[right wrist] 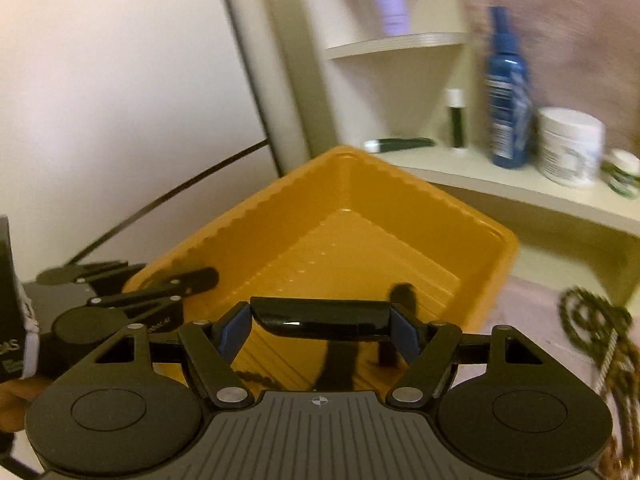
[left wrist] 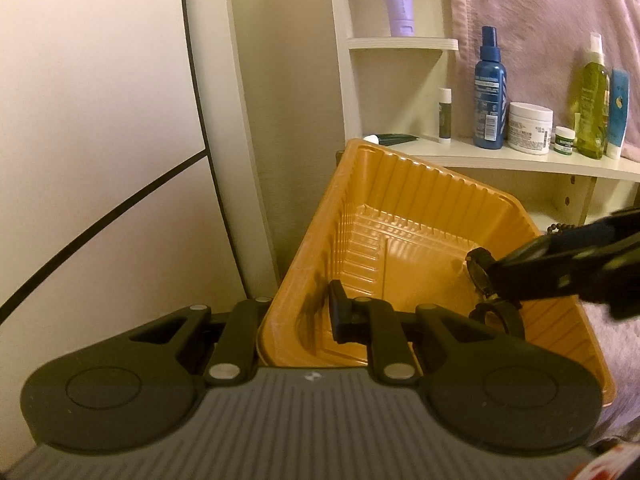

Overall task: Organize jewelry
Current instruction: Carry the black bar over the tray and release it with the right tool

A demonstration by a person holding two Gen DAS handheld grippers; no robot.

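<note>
At the near edge of the orange tray point(left wrist: 404, 200), the left gripper point(left wrist: 298, 316) straddles the tray's rim, its jaws spread and holding nothing. Farther in, over the tray's right side, the right gripper point(right wrist: 320, 322) is clamped on a glossy black watch point(right wrist: 320, 320). Beyond, a blue spray bottle point(left wrist: 489, 92) stands on the shelf point(left wrist: 500, 156).

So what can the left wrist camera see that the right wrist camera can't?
Only the left one: the green bottle and blue tube at the end of the shelf. Only the right one: the blue pads pinching the black watch. Both: the orange tray, blue spray bottle and white jar.
</note>
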